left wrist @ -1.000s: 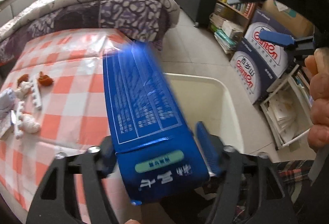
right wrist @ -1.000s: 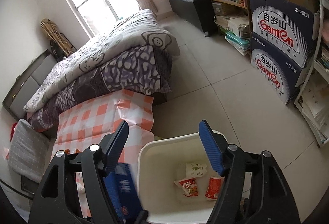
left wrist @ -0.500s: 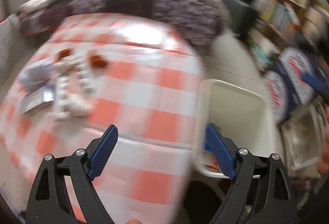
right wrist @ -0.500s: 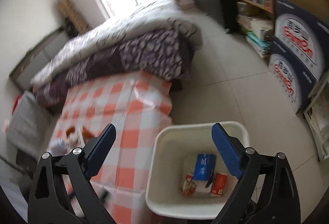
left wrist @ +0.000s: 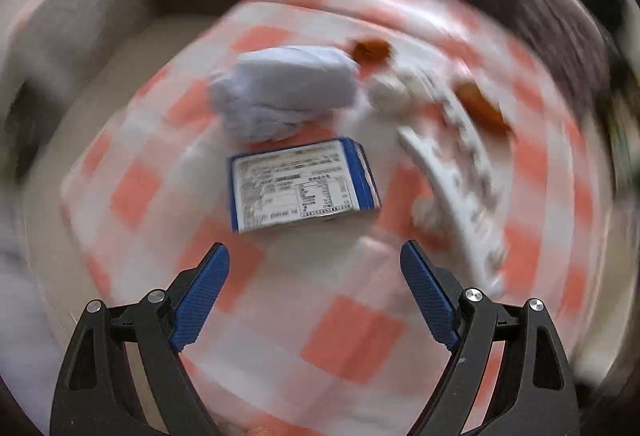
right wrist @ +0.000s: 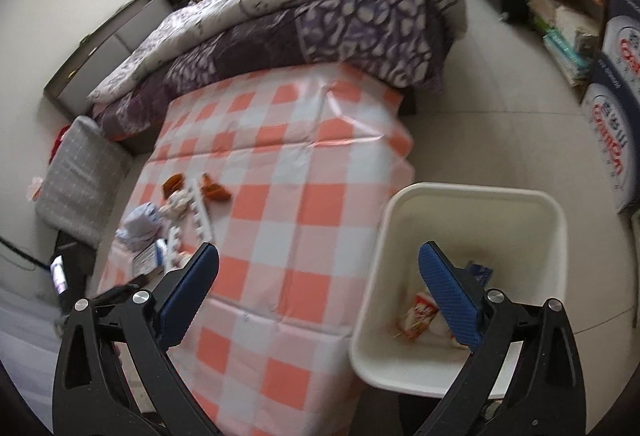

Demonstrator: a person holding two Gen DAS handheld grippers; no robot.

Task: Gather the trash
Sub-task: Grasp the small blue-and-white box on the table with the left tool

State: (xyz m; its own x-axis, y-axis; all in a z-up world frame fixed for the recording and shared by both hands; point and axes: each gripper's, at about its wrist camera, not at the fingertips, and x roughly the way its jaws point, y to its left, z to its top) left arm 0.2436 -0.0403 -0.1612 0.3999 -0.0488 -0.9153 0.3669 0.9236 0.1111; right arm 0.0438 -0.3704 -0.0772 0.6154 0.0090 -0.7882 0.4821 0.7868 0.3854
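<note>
Now my left tongs hung spread and empty over the checked counter, just short of a small blue carton, with a crumpled pale wrapper behind it and white strips beside. A second ago they had pinched a long blue box; that lay in the white bin. My right tongs stayed spread, straddling the counter edge and bin.
</note>
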